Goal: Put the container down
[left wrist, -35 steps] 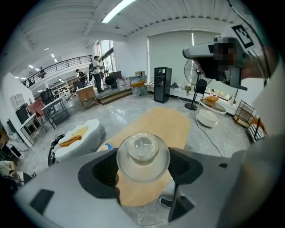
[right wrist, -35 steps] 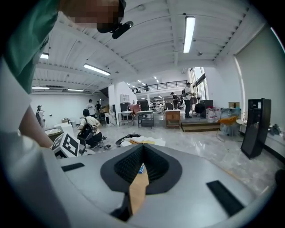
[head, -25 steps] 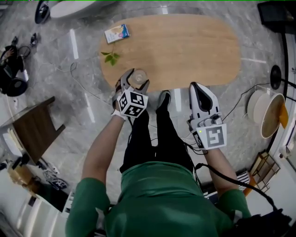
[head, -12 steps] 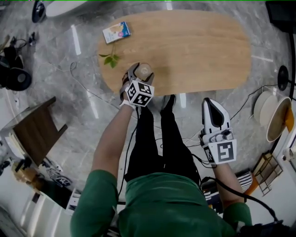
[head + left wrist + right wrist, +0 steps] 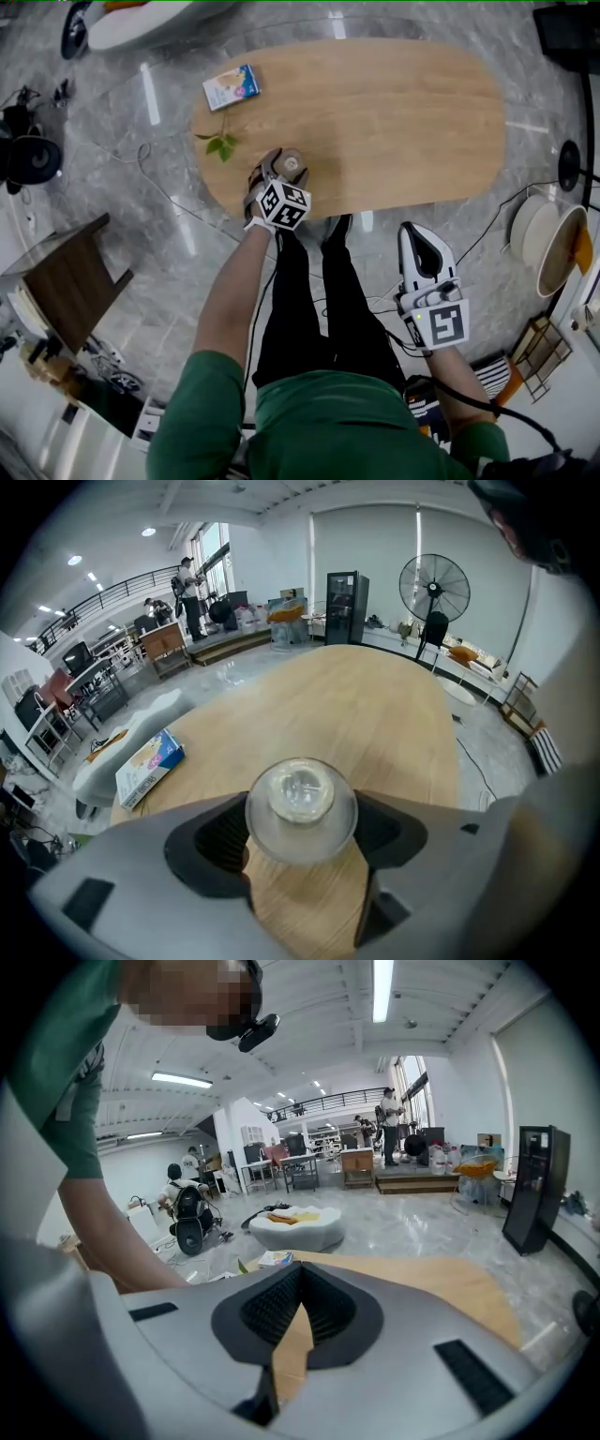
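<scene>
A small clear round container point(image 5: 301, 808) with a pale lid point(image 5: 290, 162) sits between the jaws of my left gripper point(image 5: 281, 165), which is shut on it over the near left part of the oval wooden table point(image 5: 403, 103). From these views I cannot tell whether its base touches the wood. In the left gripper view the container point(image 5: 301, 808) fills the gap between both dark pads. My right gripper point(image 5: 418, 251) hangs off the table over the floor, near the person's right leg, jaws shut with nothing in them point(image 5: 281, 1354).
A small blue and white box point(image 5: 232, 86) lies at the table's far left end, and a green leaf sprig point(image 5: 218, 143) rests at the left edge. Cables run over the grey marble floor. A dark wooden side table point(image 5: 66, 267) stands left; a round basin point(image 5: 553, 246) right.
The left gripper has carried the container farther out from the table's near edge over the wood. The right gripper has drawn back from the table edge toward the body.
</scene>
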`<action>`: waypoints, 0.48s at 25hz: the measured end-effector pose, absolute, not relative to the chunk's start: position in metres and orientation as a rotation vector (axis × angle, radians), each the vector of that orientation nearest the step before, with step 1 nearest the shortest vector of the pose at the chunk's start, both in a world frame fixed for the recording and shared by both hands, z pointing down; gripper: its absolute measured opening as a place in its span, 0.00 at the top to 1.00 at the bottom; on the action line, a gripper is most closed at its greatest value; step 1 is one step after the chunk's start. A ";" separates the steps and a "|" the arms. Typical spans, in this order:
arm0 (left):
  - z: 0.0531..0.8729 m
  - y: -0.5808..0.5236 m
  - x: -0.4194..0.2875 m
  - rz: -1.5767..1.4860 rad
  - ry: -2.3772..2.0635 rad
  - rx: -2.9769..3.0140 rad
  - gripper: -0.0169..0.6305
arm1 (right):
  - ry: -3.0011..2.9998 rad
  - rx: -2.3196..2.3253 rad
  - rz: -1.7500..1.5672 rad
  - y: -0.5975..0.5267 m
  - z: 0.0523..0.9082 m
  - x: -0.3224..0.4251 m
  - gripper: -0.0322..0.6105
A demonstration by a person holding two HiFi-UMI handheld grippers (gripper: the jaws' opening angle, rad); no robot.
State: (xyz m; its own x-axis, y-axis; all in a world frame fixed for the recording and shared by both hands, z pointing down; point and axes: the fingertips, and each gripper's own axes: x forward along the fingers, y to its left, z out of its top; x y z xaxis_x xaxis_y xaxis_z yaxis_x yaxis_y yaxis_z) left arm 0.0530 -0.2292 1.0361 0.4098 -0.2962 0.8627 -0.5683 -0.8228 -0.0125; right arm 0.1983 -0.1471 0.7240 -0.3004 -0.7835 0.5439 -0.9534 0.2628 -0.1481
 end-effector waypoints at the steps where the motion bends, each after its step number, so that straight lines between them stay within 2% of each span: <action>1: 1.038 -0.229 0.053 1.369 -0.756 2.382 0.45 | -2.181 1.577 0.650 -0.147 0.724 0.196 0.92; 8: 1.041 -0.226 0.055 1.371 -0.753 2.386 0.45 | -2.188 1.544 0.676 -0.140 0.725 0.187 0.92; 12: 1.031 -0.226 0.044 1.370 -0.738 2.329 0.41 | -2.215 1.563 0.667 -0.146 0.713 0.183 0.92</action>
